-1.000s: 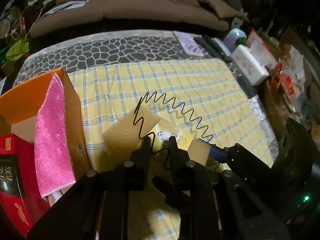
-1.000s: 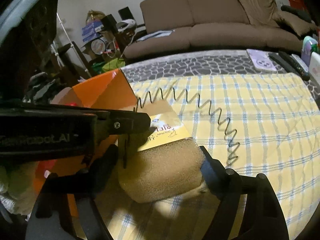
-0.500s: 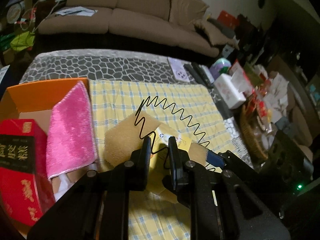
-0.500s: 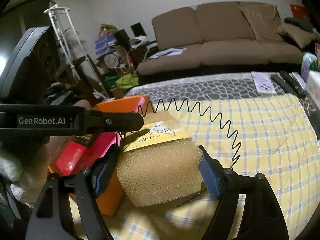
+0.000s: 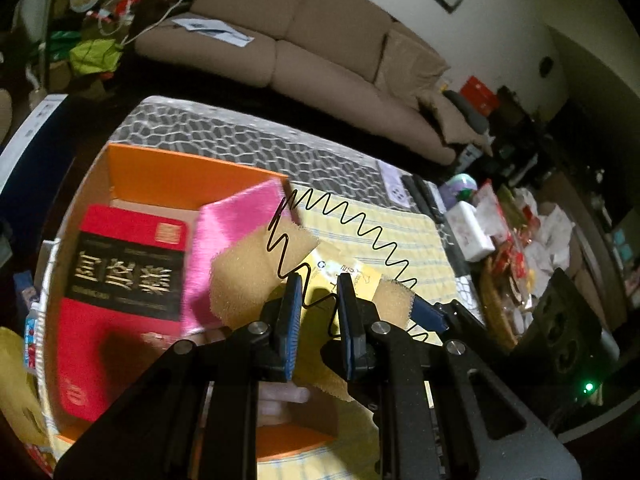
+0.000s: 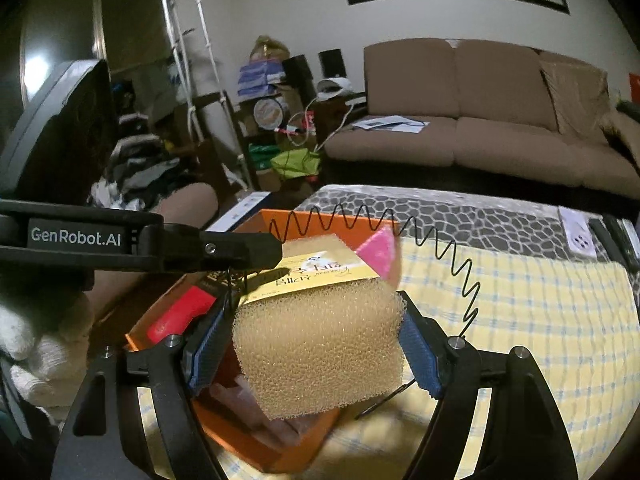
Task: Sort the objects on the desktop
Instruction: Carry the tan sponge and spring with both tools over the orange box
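Behind everything stands a brown sofa (image 6: 492, 120) against a pale wall, and in front of it a table covered by a yellow checked cloth (image 6: 540, 320). Near the left end of the cloth sits an open orange box (image 5: 160, 176). Inside the box lie a red packet (image 5: 120, 280) with gold lettering and a pink cloth (image 5: 228, 240), draped against the box's right wall.

Above the box, the right gripper (image 6: 316, 348) is clamped on a tan sponge (image 6: 320, 352), one blue pad pressed into each side. A yellow paper label (image 6: 308, 280) wraps the sponge's far end. The sponge hangs over the box's near right corner, partly over the cloth.

A black zigzag wire (image 5: 344, 224) arches over the sponge from side to side. The left gripper (image 5: 320, 296) reaches in from the box side, its two fingers a small gap apart with the end of the wire running between them; whether they pinch the wire cannot be told.
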`<state>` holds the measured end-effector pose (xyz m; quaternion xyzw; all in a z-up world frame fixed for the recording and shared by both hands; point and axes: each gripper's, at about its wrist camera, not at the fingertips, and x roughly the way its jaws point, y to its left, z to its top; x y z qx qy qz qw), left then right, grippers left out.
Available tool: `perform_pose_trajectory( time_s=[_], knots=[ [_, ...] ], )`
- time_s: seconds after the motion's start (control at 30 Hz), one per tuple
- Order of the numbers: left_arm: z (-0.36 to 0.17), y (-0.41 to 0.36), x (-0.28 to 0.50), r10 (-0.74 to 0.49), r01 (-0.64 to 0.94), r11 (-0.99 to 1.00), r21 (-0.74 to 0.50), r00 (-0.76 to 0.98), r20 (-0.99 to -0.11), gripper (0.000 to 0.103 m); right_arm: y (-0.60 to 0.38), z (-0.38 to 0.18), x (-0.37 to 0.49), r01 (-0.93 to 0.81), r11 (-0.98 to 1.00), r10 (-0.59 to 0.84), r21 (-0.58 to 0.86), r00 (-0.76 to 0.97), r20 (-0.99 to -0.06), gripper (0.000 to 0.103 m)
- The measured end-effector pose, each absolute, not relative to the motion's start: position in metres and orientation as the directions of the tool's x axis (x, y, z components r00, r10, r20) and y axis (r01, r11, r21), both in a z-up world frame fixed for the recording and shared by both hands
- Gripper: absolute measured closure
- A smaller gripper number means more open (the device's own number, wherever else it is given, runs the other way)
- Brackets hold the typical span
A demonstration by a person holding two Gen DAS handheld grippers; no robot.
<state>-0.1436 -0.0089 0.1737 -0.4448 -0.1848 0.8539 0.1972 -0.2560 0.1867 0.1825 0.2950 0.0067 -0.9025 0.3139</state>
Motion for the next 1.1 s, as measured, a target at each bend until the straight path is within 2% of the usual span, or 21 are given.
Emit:
perform_pose_trajectory(
  time_s=[0.2,0.33,0.47,0.67,0.8,0.9,1.0,1.1],
  knots=[
    [0.163,-0.028,-0.165,0.477,-0.156,-0.868,-0.472,-0.529,-0.702,0.087,0.151,0.169,-0.274,0.557,-0.82,-0.529,0.128,-0.655,-0.539,0.024],
    [0.151,-0.025,-0.185,0.472,-0.168,-0.874,-0.457,-0.519,-0.713,0.087,0.134,0.155,-0.288,0.505,-0.86,-0.456,0.071,-0.7,-0.55,0.024],
    [0.141,-0.017,-0.203,0.479,-0.184,-0.872,-0.454,-0.512,-0.713,0.087,0.131,0.147,-0.303,0.436,-0.896,-0.404,0.079,-0.731,-0.549,0.024],
    [0.125,-0.013,-0.218,0.468,-0.185,-0.88,-0.438,-0.499,-0.729,0.087,0.123,0.138,-0.324,0.403,-0.914,-0.343,0.043,-0.712,-0.612,0.024],
    [0.118,-0.023,-0.219,0.477,-0.162,-0.872,-0.461,-0.491,-0.729,0.088,0.115,0.133,-0.328,0.443,-0.896,-0.347,0.029,-0.659,-0.667,0.02],
    [0.115,-0.033,-0.218,0.486,-0.15,-0.865,-0.479,-0.489,-0.725,0.089,0.123,0.14,-0.327,0.454,-0.885,-0.395,0.101,-0.62,-0.678,0.017],
    [0.113,-0.039,-0.216,0.503,-0.137,-0.852,-0.506,-0.485,-0.716,0.09,0.145,0.153,-0.323,0.459,-0.848,-0.507,0.266,-0.554,-0.66,0.014],
    [0.112,-0.04,-0.213,0.509,-0.136,-0.847,-0.514,-0.483,-0.712,0.09,0.158,0.163,-0.313,0.463,-0.829,-0.544,0.314,-0.534,-0.647,0.013]
  ],
)
